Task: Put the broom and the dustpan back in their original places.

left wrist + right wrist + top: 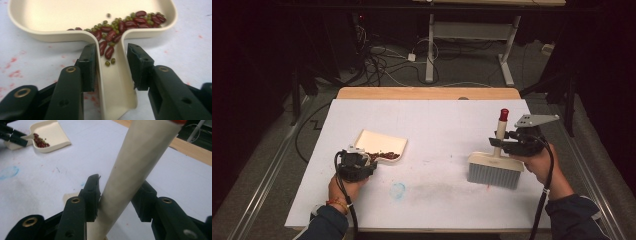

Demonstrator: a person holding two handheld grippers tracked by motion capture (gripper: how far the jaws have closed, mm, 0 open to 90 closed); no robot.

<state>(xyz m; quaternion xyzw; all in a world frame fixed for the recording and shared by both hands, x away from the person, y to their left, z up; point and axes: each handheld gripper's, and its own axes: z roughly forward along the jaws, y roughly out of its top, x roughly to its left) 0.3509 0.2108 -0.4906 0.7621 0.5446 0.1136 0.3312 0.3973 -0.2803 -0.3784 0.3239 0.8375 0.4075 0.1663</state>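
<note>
No brand, label or writing can be read on anything here. The cream dustpan [382, 144] lies left of the tabletop's middle, its handle running back between the jaws of the left gripper [110, 60]; these stand slightly apart around the handle, the left one touching it. Red beans [130, 23] and small green mung beans [117, 20] lie in the pan. Toward the right edge, the right gripper [118, 192] clamps the brush [495, 170] handle, bristles on the white table cover [437, 120].
</note>
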